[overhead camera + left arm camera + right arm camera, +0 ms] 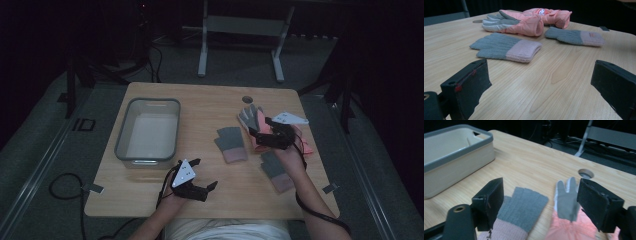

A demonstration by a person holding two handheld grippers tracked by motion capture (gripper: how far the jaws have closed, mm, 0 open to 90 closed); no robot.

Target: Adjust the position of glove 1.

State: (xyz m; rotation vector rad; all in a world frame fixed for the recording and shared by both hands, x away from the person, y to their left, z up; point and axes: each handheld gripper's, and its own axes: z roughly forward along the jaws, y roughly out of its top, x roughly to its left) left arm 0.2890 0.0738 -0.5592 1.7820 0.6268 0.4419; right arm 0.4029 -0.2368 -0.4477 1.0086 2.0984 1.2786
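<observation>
Right gripper [537,202] spread above knit glove [524,206], left gripper [202,175] spread, grey bin [148,131] bare inside.

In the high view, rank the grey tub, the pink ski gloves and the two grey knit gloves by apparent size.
1. Grey tub, clearly largest.
2. Pink ski gloves, partly hidden by the right gripper, so less sure.
3. The two grey knit gloves look alike; no ranking between them.
</observation>
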